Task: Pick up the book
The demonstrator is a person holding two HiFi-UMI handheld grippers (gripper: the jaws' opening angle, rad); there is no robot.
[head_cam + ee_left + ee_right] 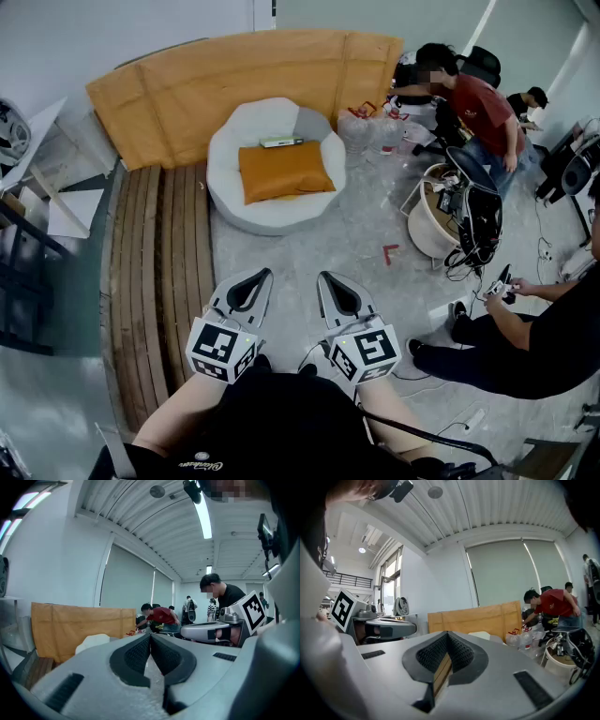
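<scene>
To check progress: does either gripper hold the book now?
No, the book lies on the white chair, far from the left gripper and right gripper.

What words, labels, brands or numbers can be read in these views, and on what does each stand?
Nothing reads clearly.
Pale script logo on the wearer's black shirt: too small and blurred to read.
Book on the white seat: any cover print is too small to tell.
Marker cubes: black-and-white square patterns, no letters or digits.
</scene>
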